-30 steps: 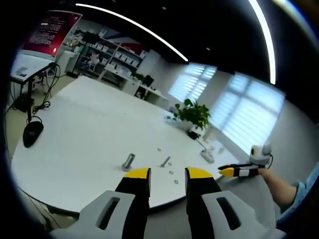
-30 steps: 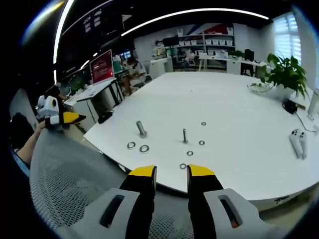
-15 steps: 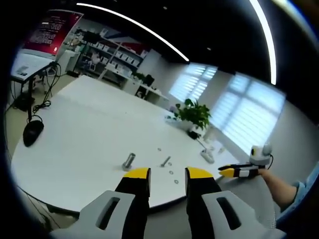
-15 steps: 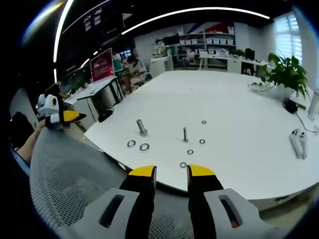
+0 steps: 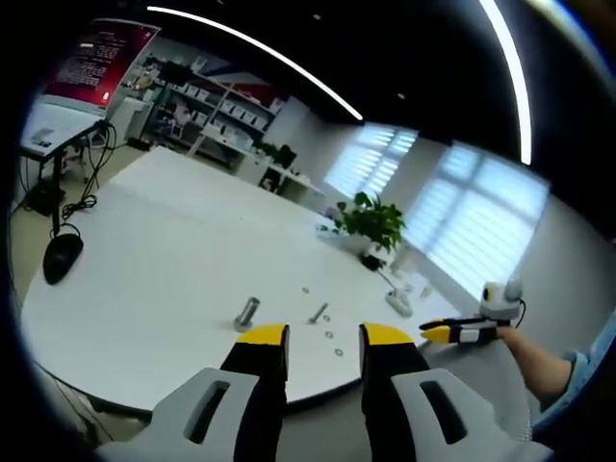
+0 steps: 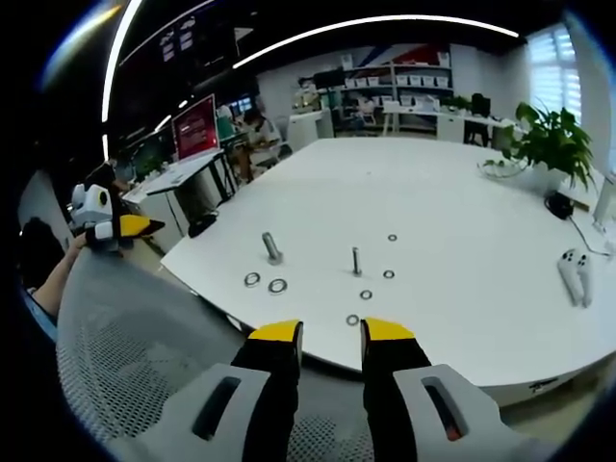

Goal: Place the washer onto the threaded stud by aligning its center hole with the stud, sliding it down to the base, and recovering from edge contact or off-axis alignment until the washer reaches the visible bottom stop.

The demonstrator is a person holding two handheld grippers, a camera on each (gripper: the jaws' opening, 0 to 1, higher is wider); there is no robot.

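Observation:
A thin threaded stud stands upright on the white table, with several small washers around it, such as a washer just in front. A thicker bolt stands to its left, beside two larger washers. My right gripper is open and empty, held off the table's near edge. In the left gripper view the stud and the thick bolt stand on the table. My left gripper is open and empty, short of the table edge. The right gripper enters that view from the right.
A black mouse lies at the table's left end. A potted plant and a white controller are on the right side. A mesh chair back is below my right gripper. The left gripper shows at the left.

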